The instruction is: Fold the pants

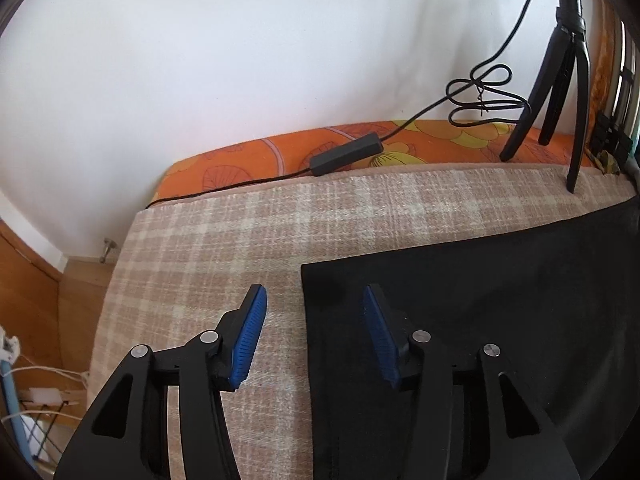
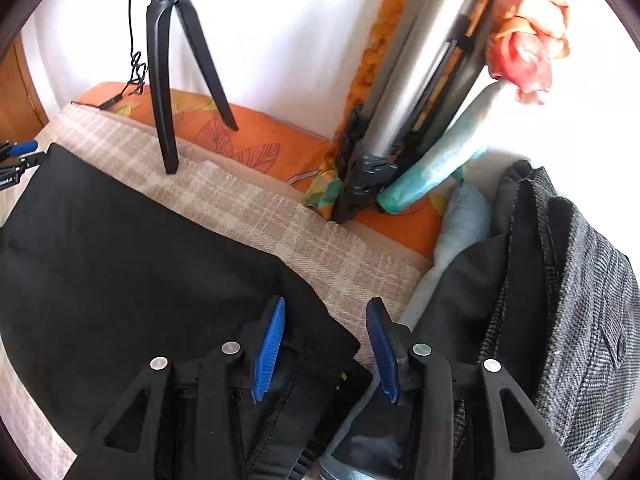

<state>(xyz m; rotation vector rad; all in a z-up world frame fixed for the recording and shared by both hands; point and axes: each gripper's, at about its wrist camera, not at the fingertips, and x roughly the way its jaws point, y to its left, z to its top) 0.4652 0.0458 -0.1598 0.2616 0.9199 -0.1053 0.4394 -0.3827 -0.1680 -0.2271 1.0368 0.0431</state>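
Note:
Black pants (image 1: 480, 304) lie flat on a beige plaid blanket (image 1: 240, 240). In the left wrist view their straight left edge runs between the fingers of my left gripper (image 1: 314, 292). That gripper hovers open, its blue pads (image 1: 252, 336) apart and pressing nothing. In the right wrist view the pants (image 2: 140, 260) spread to the left, and their right end with a stitched hem lies under my right gripper (image 2: 326, 304). This one is open too, with its pads clear of the cloth. The left gripper (image 2: 20, 152) shows at the pants' far left corner.
A black tripod (image 1: 560, 92) stands on the blanket's far edge, with a cable and black adapter (image 1: 346, 152) on the orange sheet. On the right are a grey tweed garment (image 2: 580, 300), dark clothes, a light blue cloth and a leaning metal frame (image 2: 404, 100). Wooden floor lies past the left edge.

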